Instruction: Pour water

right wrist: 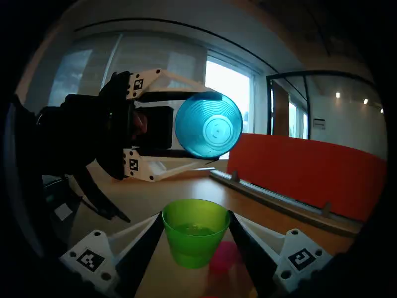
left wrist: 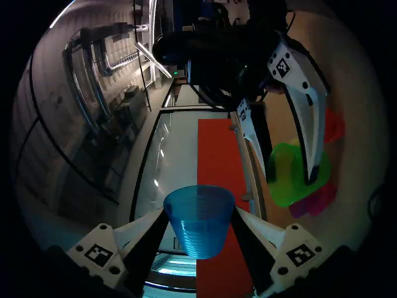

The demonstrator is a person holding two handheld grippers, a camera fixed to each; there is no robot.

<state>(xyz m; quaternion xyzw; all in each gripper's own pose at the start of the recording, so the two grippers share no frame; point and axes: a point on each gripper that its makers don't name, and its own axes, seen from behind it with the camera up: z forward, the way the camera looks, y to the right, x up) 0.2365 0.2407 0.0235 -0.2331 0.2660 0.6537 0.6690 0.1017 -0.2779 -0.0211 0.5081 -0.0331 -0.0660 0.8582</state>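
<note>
**Blue cup (right wrist: 208, 124) lying tipped on its side, green cup (right wrist: 196, 233) standing upright**

In the left gripper view a glass wall (left wrist: 99, 129) is running along the left side, and the whole room is appearing rolled onto its side. At the bottom centre the left gripper (left wrist: 199, 213) is pinching the blue cup, one finger pressing on each side of its ribbed wall. An orange partition (left wrist: 218, 154) is stretching away behind the cup. Further right the right gripper (left wrist: 291, 178) is gripping the green cup between its white fingers. Pink cups (left wrist: 317, 198) are sitting just beside it on the tan tabletop (left wrist: 357, 164).

In the right gripper view a black-gloved hand (right wrist: 84, 134) is holding the left gripper at the left. Its fingers are clamping the blue cup from above and below. The cup is lying sideways in the air with its base facing this camera, higher than the green cup. In the centre the right gripper's own fingers are squeezing the green cup from both sides. The cup is sitting upright, with a little liquid showing inside it. One pink cup is standing just behind it on the wooden tabletop. At the right the orange partition is rising along the tabletop's far edge.
</note>
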